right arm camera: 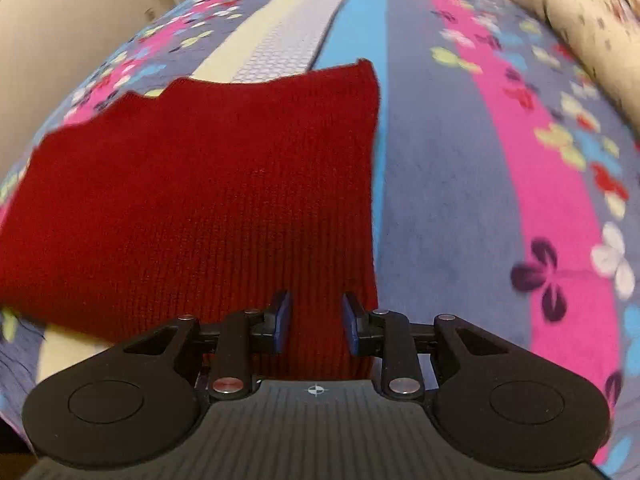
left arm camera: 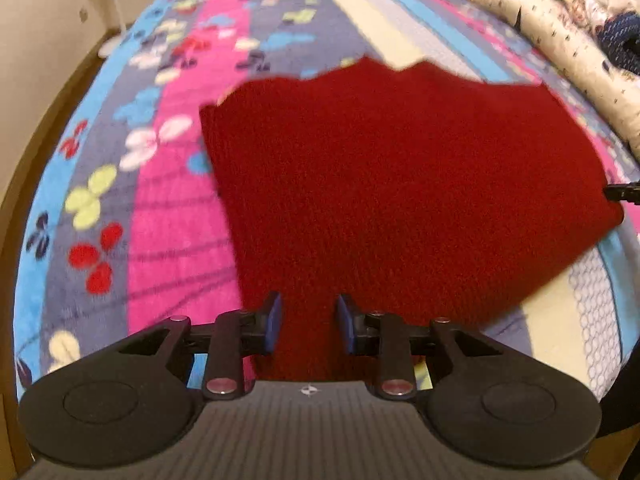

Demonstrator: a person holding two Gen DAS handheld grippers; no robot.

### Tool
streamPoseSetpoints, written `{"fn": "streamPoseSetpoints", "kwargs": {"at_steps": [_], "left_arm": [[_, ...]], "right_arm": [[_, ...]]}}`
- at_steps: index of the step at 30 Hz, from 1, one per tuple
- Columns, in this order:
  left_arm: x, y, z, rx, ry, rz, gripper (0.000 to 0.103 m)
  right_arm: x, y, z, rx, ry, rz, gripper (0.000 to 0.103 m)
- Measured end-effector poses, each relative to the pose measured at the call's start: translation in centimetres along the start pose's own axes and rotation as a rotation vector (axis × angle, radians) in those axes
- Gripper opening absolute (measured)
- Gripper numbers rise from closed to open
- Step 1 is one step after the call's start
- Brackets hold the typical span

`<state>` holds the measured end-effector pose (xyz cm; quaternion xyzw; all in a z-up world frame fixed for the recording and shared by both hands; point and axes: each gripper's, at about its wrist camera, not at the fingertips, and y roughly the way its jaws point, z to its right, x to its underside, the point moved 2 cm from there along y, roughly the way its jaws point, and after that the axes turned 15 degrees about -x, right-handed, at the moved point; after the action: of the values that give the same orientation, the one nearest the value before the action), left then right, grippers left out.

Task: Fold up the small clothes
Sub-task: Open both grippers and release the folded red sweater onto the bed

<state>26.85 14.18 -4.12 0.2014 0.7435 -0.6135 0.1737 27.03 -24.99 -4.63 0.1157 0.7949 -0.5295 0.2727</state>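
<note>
Knitwear (left arm camera: 400,184), a dark red ribbed piece, lay flat on the blanket (left arm camera: 176,208), apparently already doubled over, with a ragged far edge at twelve o'clock from both tongs. Its long axis ran across the views, from nine to three o'clock. The left tongs (left arm camera: 308,322) hung above the near left part of the cloth, the right tongs (right arm camera: 316,322) above the near right part, so each hand was nearest its own end. Both pairs stood partly open, the blue pads (left arm camera: 273,322) clear of the knit and nothing pinched between them; red fabric showed through each gap. Whether the tips touched the cloth could not be told. The coming move looked to turn on that layout: with the piece stretching sideways between the two hands, a next fold would probably bring one short end over toward the other, or the near edge up to twelve o'clock. The left view alone showed the cloth's left border against the pink stripe, a cream quilt (left arm camera: 540,36) at two o'clock, and a dark tip at three o'clock, likely the other tongs. The right view alone showed the straight right border (right arm camera: 374,184) and the rib texture sharply.
</note>
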Motion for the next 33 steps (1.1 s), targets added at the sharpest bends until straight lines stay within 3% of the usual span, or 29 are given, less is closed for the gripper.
{"fn": "streamPoseSetpoints", "kwargs": {"at_steps": [5,9,14,18,33], "left_arm": [[-0.9,-0.5,-1.8,-0.009,-0.103,0.047,0.035],[-0.1,1.0,-1.4,-0.086,-0.05,-0.059,0.035],[-1.1,-0.8,-1.9,-0.068,-0.115,0.047,0.036],[-1.5,-0.9,-2.7,-0.099,-0.163,0.062,0.038],[-1.6,-1.4,-3.9,-0.155,-0.226,0.103,0.065]], "right_arm": [[-0.9,-1.5,0.8,-0.006,0.045,0.104,0.031],[0.2,-0.1,1.7,0.071,0.082,0.016,0.04],[-0.4,-1.2,1.7,0.083,0.086,0.103,0.042],[-0.6,-2.3,1.9,0.105,0.089,0.169,0.042],[-1.5,-4.8,0.8,0.152,0.062,0.358,0.046]]}}
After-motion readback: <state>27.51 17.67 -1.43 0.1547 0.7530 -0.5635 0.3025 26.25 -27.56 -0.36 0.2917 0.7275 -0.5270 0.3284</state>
